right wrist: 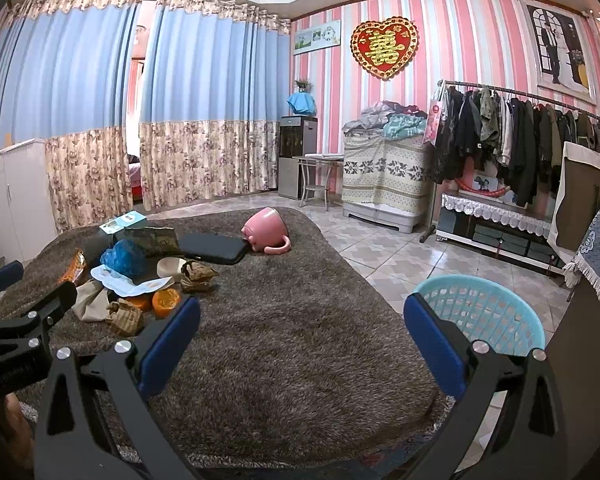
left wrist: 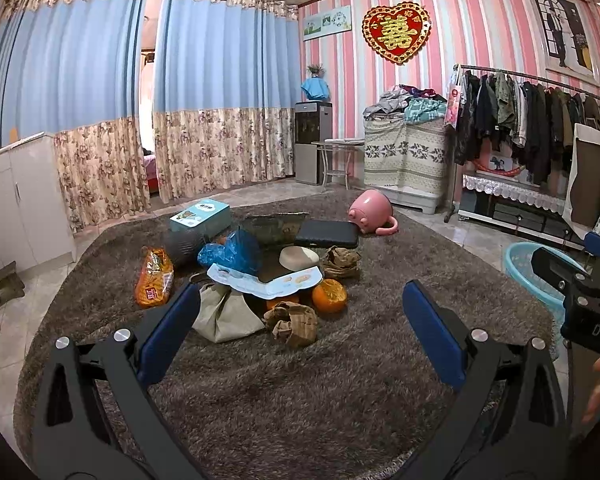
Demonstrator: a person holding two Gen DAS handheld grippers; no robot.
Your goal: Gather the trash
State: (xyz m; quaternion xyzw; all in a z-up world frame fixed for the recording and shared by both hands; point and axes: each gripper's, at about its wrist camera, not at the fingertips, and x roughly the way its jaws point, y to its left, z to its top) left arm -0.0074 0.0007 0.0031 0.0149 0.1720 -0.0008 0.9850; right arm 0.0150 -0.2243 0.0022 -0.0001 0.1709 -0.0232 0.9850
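**Desk:** What lies in front of you, biggest first?

**Caption:** A shaggy brown rug [left wrist: 300, 380] covers the tiled floor, and you hold both grippers low above it. Off its right edge stands a light blue plastic basket [right wrist: 480, 312]; what shows of its inside holds nothing, though your right gripper's finger hides part of it.

**Desk:** And the trash?

**Caption:** It is heaped on the rug's left half, well apart from the basket. A pink piggy-faced bucket [left wrist: 370, 210] lies tipped on its side at the far edge; you cannot see inside it. Beside it rests a black flat case [left wrist: 327, 234]. Nearer you sit a teal box [left wrist: 201, 216], a blue plastic bag [left wrist: 232, 252], an orange snack packet [left wrist: 154, 278], a grey folded cloth bag [left wrist: 224, 314], a pale blue printed card [left wrist: 260, 282], two crumpled brown paper wads [left wrist: 292, 322] and an orange fruit [left wrist: 329, 295].

**Desk:** Your grippers?

**Caption:** Your left gripper [left wrist: 300, 320] is spread wide and holds nothing, aimed at the heap. Your right gripper [right wrist: 302, 332] is equally wide and empty, over bare rug beside the basket.
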